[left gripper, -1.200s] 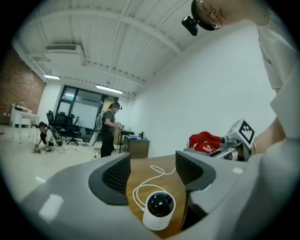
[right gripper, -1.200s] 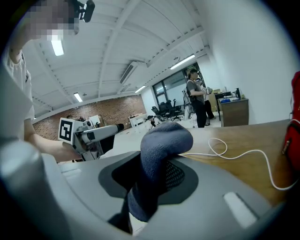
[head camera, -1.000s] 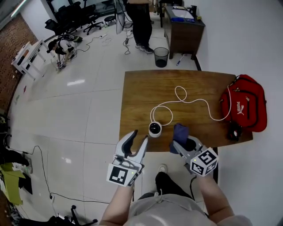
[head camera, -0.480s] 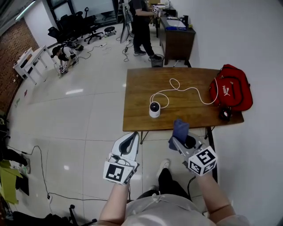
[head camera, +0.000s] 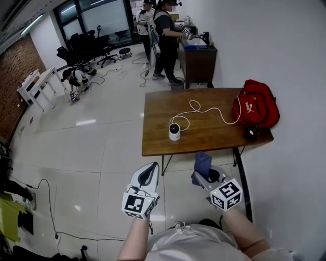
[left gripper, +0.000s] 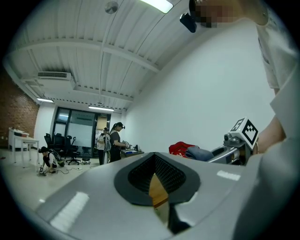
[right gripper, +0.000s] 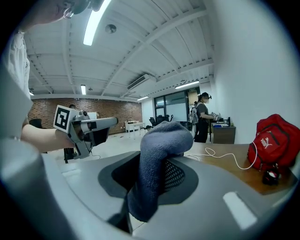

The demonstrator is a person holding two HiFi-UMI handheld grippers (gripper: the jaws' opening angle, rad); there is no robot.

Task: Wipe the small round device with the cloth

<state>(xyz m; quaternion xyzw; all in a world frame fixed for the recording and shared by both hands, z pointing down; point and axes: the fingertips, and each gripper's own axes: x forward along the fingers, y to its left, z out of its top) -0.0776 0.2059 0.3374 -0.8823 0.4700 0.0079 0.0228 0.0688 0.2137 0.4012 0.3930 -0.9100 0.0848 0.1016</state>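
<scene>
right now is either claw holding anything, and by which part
The right claw grips the blue cloth by a bunched fold, its rounded end sticking up past the jaws. The left claw is shut and empty.

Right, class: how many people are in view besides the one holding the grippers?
3. One standing person in black and a second person behind are at the dark wooden cabinet; a crouching person is at left. Others may be hidden.

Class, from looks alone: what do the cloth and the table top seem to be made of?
Cloth: soft, matte blue-grey fabric, probably terry or microfibre; fuzzy surface, limp fold.
Table top: wood or wood-look laminate; warm brown with faint streaky grain.
</scene>
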